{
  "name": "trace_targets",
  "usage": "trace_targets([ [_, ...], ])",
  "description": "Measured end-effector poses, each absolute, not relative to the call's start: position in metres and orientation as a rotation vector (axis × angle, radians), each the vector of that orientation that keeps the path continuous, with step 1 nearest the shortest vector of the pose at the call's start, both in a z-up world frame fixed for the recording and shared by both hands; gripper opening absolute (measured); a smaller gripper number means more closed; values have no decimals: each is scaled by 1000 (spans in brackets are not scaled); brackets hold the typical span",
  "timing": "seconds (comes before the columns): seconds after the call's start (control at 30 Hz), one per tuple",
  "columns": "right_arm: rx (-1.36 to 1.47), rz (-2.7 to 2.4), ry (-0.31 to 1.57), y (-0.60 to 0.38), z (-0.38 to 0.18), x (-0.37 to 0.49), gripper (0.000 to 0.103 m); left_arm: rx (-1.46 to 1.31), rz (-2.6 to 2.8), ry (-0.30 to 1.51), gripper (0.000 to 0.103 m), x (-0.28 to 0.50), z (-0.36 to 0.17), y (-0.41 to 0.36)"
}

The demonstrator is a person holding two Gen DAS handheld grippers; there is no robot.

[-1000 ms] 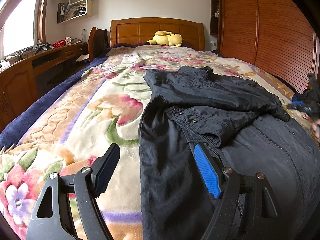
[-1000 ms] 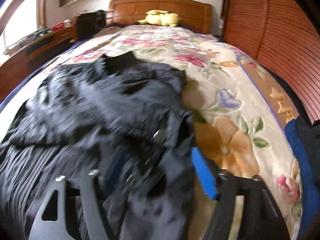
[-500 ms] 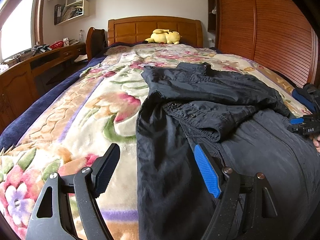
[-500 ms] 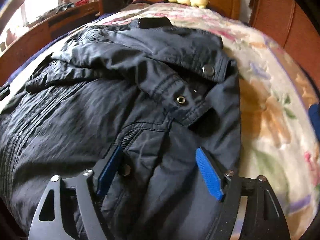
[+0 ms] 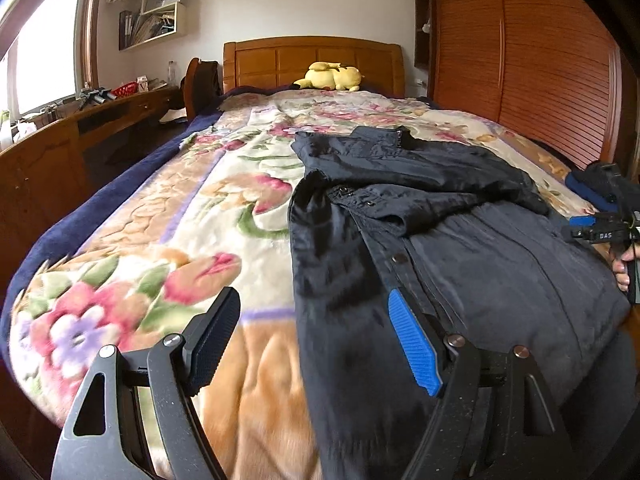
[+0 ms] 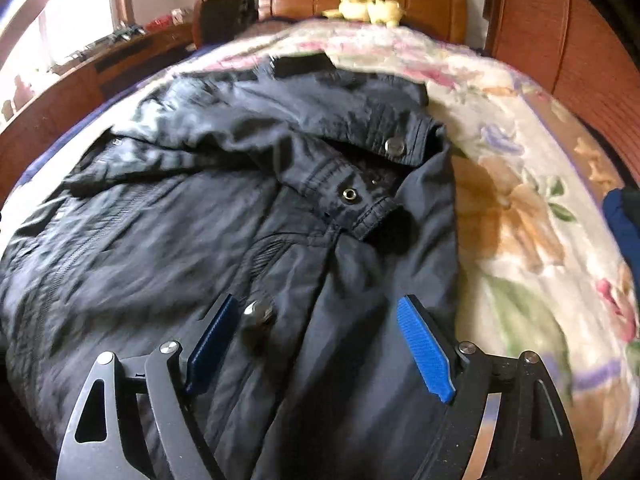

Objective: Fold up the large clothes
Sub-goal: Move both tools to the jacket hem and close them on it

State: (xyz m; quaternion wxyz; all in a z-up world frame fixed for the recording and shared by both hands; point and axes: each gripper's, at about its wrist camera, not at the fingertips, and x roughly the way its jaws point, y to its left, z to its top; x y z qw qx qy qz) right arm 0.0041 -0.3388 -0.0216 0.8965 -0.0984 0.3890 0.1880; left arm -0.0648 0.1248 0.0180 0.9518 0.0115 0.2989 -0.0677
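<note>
The left gripper (image 5: 312, 340) is spread wide with nothing between its pads, low over the near left edge of the dark jacket (image 5: 440, 240): its blue pad is over the cloth and its black pad is over the bare blanket (image 5: 168, 248). The right gripper (image 6: 320, 344) is likewise spread and empty, low over the jacket's right front panel, with a metal snap (image 6: 258, 312) showing just beside its left pad; whether either gripper touches the fabric cannot be told. The jacket lies front-up on the floral blanket of the bed (image 5: 80, 216), collar toward the headboard (image 5: 312, 60), hem toward the person. Both sleeves appear already brought across the chest, one cuff with its snaps (image 6: 360, 196) lying on top, so the body reads as a narrowed block. By that reckoning the sleeve folds are done and the lengthwise fold, hem up toward collar, is left. With each gripper near a lower corner, taking hold of the hem seems the step at hand. A yellow plush toy (image 5: 332, 78) sits well apart at the headboard.
</note>
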Motion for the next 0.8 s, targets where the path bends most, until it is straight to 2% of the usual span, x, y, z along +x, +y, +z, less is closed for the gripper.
trace_targets([
  [0.33,-191,394,707,-381,14,-117,83,-5,-169,639,76,-89,19,134],
  [0.53,-210,344,720,-401,8,-146,83,-26,-199,688,64,-91,4,134],
  [0.8,-206,333,771,-410,-6,-152,83,-12,-209,753,64,-91,-16,126],
])
